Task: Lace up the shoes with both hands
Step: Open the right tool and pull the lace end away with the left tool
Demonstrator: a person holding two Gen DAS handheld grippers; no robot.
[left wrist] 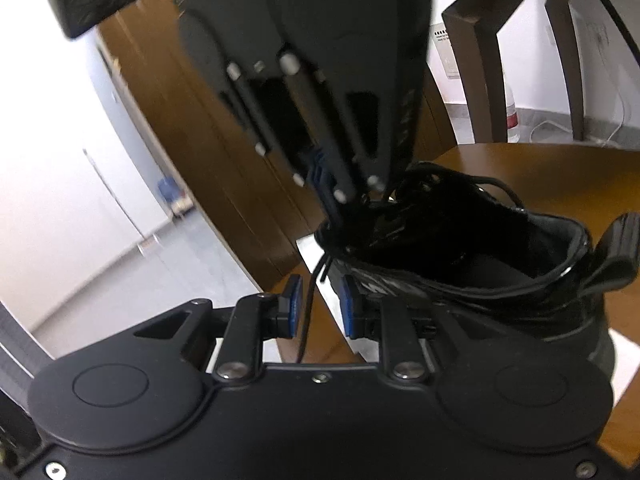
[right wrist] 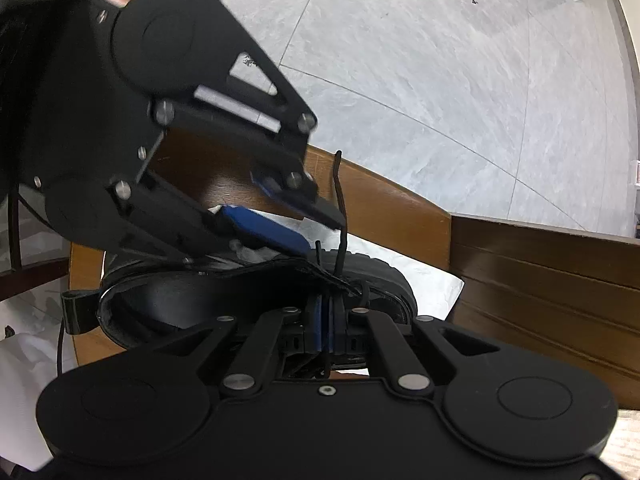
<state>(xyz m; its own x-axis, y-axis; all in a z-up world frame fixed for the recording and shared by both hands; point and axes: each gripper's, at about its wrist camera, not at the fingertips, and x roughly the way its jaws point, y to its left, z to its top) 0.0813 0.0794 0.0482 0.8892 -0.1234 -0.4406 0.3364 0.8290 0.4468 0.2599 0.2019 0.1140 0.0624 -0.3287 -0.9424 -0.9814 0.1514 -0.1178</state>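
Note:
A black leather shoe (left wrist: 480, 280) stands on white paper on a wooden table; the right wrist view shows its opening (right wrist: 180, 300) from above. My right gripper (right wrist: 326, 312) points down at the eyelets, shut on a thin black shoelace (right wrist: 339, 200) whose free end rises beside the toe. Seen from the left wrist, the right gripper (left wrist: 340, 216) reaches into the lacing area. My left gripper (left wrist: 322, 308) is open beside the shoe's toe end. A lace strand (left wrist: 307, 320) hangs loose through the gap between its blue pads (left wrist: 294, 308). From the right wrist, the left gripper (right wrist: 320, 234) hovers over the shoe.
The white paper (right wrist: 432, 280) lies on the wooden table (left wrist: 540, 176), whose curved edge (right wrist: 380, 196) drops to a grey tiled floor (right wrist: 440, 60). A dark wooden chair (left wrist: 480, 24) stands behind the table. A brown wooden panel (left wrist: 180, 140) is on the left.

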